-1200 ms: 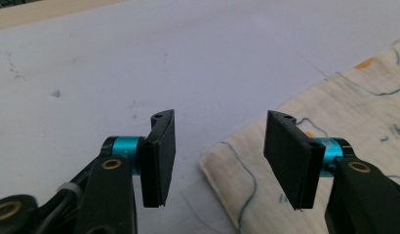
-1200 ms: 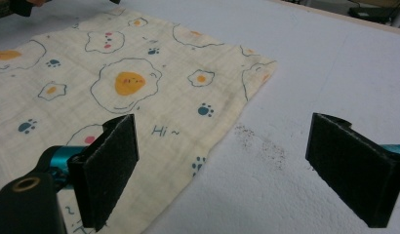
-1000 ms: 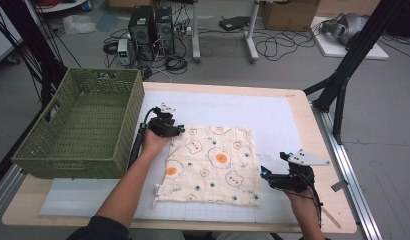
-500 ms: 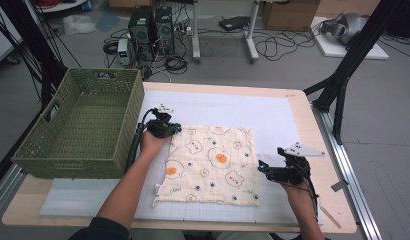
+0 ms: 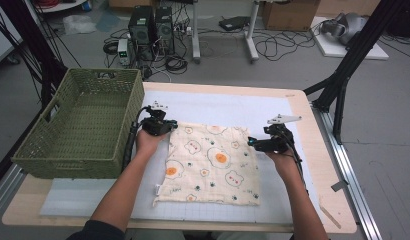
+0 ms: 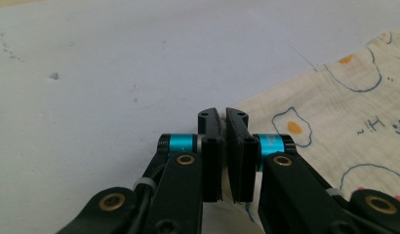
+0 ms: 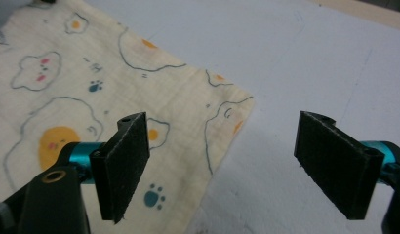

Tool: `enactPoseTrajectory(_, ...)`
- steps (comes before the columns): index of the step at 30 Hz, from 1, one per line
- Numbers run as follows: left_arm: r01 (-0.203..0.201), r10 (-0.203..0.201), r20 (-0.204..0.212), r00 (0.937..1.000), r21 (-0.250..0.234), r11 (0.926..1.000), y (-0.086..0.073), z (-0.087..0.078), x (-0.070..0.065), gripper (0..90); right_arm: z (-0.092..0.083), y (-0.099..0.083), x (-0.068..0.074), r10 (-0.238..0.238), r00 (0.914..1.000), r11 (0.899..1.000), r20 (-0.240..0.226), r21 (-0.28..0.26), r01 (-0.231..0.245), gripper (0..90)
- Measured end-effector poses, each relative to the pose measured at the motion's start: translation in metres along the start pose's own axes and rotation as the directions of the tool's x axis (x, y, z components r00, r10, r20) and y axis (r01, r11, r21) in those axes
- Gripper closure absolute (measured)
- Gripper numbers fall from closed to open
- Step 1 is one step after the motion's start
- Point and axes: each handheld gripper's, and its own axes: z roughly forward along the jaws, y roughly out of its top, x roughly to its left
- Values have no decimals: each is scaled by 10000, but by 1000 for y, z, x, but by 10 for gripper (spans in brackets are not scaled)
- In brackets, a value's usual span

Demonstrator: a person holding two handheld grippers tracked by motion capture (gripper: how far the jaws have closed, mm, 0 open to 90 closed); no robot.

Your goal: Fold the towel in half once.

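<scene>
A cream cloth printed with fried eggs and bears lies flat on the white mat. My left gripper sits at the cloth's far left corner. In the left gripper view its jaws are pressed together, with the cloth edge running in between them. My right gripper is at the cloth's far right corner, low over the mat. In the right gripper view it stands open, one jaw over the cloth, the other over bare mat, the corner between them.
A green woven basket stands at the table's left side, close to my left hand. The wooden table edge runs along the right. Black frame legs and cables stand on the floor beyond the table.
My right gripper has moved away from the front right, forward and leftward to the cloth's far right corner. The left gripper has stayed at the far left corner.
</scene>
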Motion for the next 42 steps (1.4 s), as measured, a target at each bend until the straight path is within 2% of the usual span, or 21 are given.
enactPoseTrajectory(1,17,-17,-10,10000,0,10000,0,0,0,850,5,2,-1,-77,10000,10000,-43,-8,77,273)
enactPoseTrajectory(5,44,-44,-9,10000,60,10000,-1,0,2,849,25,6,-5,-203,9998,9987,7,470,202,338)
enactPoseTrajectory(7,38,-38,-9,10000,71,10000,-1,0,1,849,33,6,-5,-195,9997,9986,172,505,186,428)
enactPoseTrajectory(9,2,-2,4,10000,108,9999,-1,0,1,848,40,7,-6,-341,9985,9989,417,349,327,471)
enactPoseTrajectory(10,-43,43,1,10000,129,9999,-1,-1,1,849,44,6,-6,-230,9987,9990,448,393,213,495)
enactPoseTrajectory(14,-9,9,-17,10000,112,9999,-1,-2,1,849,64,2,-6,-82,9990,9967,440,805,46,496)
enactPoseTrajectory(17,6,-5,-30,10000,95,10000,0,-3,1,849,69,3,-3,-44,9990,9973,454,737,10,543)
enactPoseTrajectory(21,-87,88,-69,9999,130,9999,0,-2,0,850,71,7,-1,-95,9997,9959,210,898,76,728)
enactPoseTrajectory(22,-132,134,-171,9998,111,9999,1,-3,0,851,71,8,0,-192,9998,9952,76,958,183,805)
enactPoseTrajectory(24,-77,77,-266,9996,8,10000,2,-5,1,852,71,10,3,-646,9979,9920,7,1084,641,855)
enactPoseTrajectory(28,-51,46,-338,9994,-149,9999,5,-9,2,854,71,15,6,-941,9950,9873,341,1320,889,869)
enactPoseTrajectory(29,-20,9,-365,9993,-313,9995,6,-10,1,854,69,16,6,-987,9937,9882,534,1230,916,869)
enactPoseTrajectory(32,1,-50,-518,9986,-941,9956,11,-14,-1,854,62,26,2,-716,9926,9956,983,678,651,870)
enactPoseTrajectory(34,321,-417,-639,9971,-1442,9890,15,-17,-1,854,55,35,0,-651,9892,9977,1313,275,620,869)
enactPoseTrajectory(35,628,-717,-547,9959,-1497,9867,17,-17,0,854,52,40,-1,-543,9898,9985,1319,62,539,869)
enactPoseTrajectory(36,683,-749,-452,9962,-1335,9887,19,-18,1,854,49,44,-2,-450,9903,9988,1317,-119,469,869)
enactPoseTrajectory(39,550,-601,-273,9978,-1595,9857,23,-21,-2,854,44,49,-1,-592,9879,9979,1436,-178,624,868)
enactPoseTrajectory(42,628,-656,-133,9978,-1517,9864,22,-24,-1,853,42,46,-1,-568,9895,9982,1325,-94,586,868)
